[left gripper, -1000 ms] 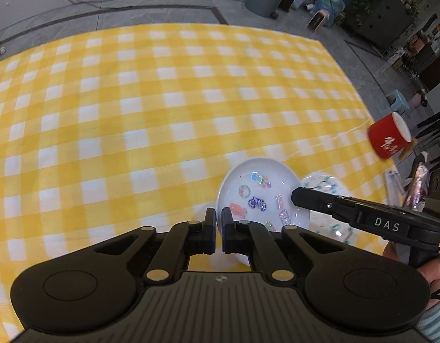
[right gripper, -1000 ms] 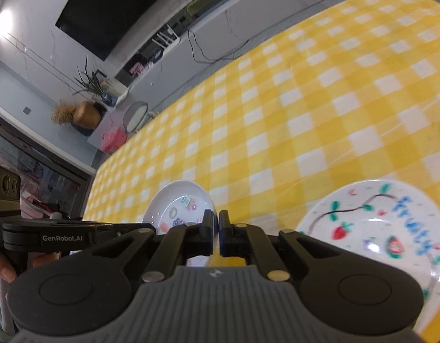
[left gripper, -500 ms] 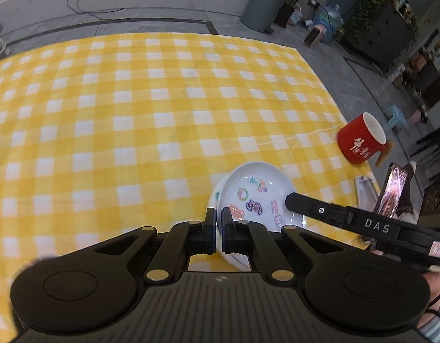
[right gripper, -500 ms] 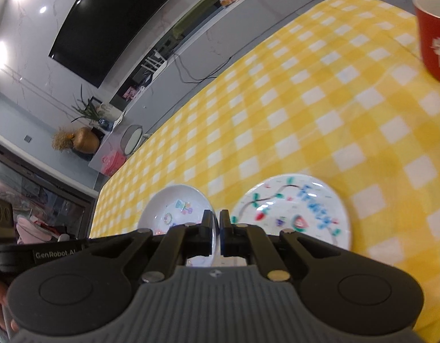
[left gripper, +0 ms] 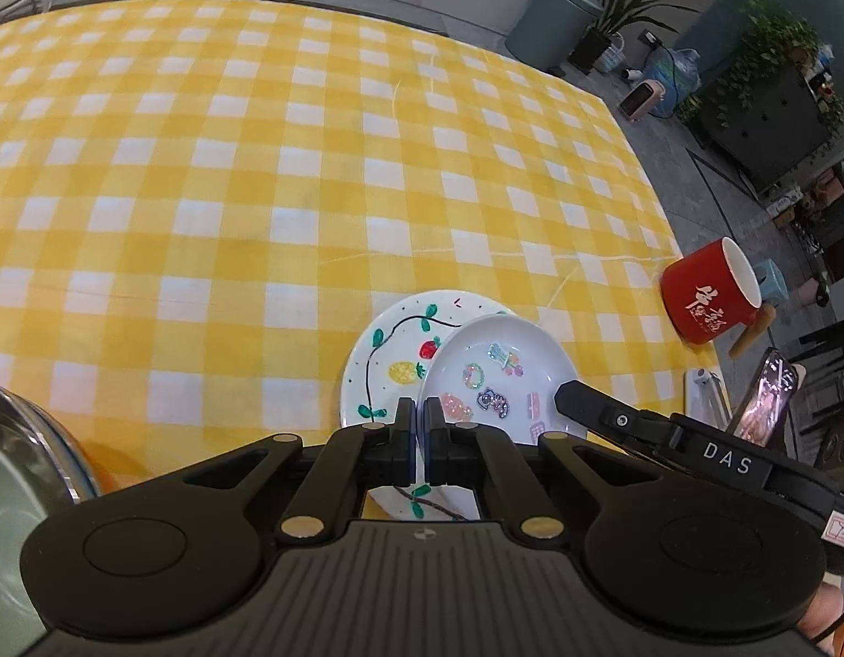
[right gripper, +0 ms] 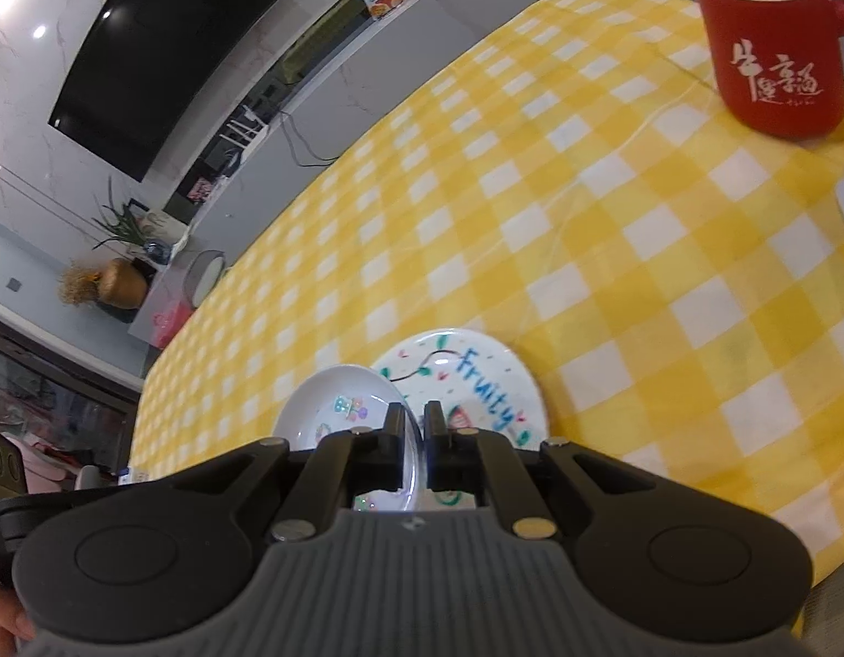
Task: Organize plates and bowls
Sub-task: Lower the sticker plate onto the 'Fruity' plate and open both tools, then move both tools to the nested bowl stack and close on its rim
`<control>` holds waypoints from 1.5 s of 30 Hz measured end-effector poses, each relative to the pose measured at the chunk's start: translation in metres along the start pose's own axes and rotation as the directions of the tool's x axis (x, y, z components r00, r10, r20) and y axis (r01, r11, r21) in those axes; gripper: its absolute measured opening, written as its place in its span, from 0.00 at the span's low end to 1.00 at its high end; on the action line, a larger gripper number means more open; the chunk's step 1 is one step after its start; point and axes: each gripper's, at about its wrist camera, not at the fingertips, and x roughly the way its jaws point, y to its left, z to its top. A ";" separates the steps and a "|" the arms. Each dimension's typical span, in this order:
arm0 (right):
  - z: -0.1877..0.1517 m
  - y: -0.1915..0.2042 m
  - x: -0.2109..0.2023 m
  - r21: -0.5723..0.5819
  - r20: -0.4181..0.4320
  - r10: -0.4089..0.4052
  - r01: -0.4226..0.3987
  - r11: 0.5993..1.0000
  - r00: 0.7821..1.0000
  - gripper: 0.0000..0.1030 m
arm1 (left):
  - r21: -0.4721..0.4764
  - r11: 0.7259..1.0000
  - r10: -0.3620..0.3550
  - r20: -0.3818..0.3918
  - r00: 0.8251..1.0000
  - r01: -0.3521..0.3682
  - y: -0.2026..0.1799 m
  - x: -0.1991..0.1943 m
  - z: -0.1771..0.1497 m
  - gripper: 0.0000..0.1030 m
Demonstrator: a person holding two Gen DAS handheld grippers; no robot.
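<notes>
White sticker-dotted bowl (left gripper: 498, 378) overlapping fruit-painted plate (left gripper: 391, 350)

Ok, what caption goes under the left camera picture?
Left hand-held gripper holds a small sticker dish over the fruit plate on the yellow checked cloth.

A home living room: wall television (right gripper: 164, 49), potted plants (left gripper: 624, 5), gingham-clothed table (left gripper: 257, 164)
</notes>
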 end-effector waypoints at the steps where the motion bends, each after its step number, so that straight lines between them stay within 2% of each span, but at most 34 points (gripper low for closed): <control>1: 0.000 -0.001 0.002 0.003 -0.002 -0.006 0.007 1.000 1.000 0.04 | 0.000 1.000 0.008 0.001 1.000 -0.008 -0.001 0.002 -0.001 0.02; 5: -0.002 -0.005 0.009 0.005 -0.022 -0.039 0.039 0.999 0.999 0.04 | -0.007 1.000 0.025 -0.012 1.000 -0.025 -0.001 0.012 -0.004 0.02; 18: -0.005 -0.003 0.023 -0.056 -0.001 -0.119 0.119 0.991 0.993 0.04 | 0.019 0.998 0.066 0.004 0.998 -0.066 -0.005 0.030 -0.008 0.03; 27: -0.006 -0.003 0.026 -0.073 0.010 -0.127 0.127 0.989 0.992 0.04 | 0.074 0.992 0.102 0.037 0.994 -0.105 -0.009 0.035 -0.010 0.04; 31: -0.005 -0.001 0.024 -0.091 0.023 -0.138 0.140 0.986 0.990 0.08 | 0.092 0.988 0.121 0.060 0.991 -0.126 -0.009 0.033 -0.012 0.05; 33: -0.005 0.001 0.022 -0.107 0.040 -0.150 0.153 0.982 0.988 0.12 | 0.100 0.986 0.128 0.071 0.989 -0.134 -0.010 0.031 -0.013 0.10; 35: -0.005 0.005 0.018 -0.127 0.064 -0.151 0.159 0.979 0.986 0.27 | 0.112 0.983 0.133 0.089 0.987 -0.142 -0.011 0.027 -0.014 0.25; 37: -0.005 0.011 0.014 -0.154 0.092 -0.157 0.170 0.973 0.983 0.36 | 0.126 0.980 0.138 0.109 0.984 -0.152 -0.012 0.021 -0.015 0.35; 40: -0.007 0.023 0.009 -0.209 0.124 -0.160 0.183 0.961 0.979 0.38 | 0.152 0.975 0.137 0.150 0.979 -0.159 -0.017 0.008 -0.018 0.48; 43: -0.011 0.032 0.005 -0.247 0.137 -0.149 0.179 0.952 0.979 0.40 | 0.164 0.970 0.147 0.188 0.971 -0.179 -0.018 -0.007 -0.022 0.50; 45: -0.015 0.039 0.003 -0.272 0.139 -0.140 0.174 0.947 0.980 0.46 | 0.166 0.968 0.155 0.206 0.966 -0.190 -0.016 -0.017 -0.026 0.52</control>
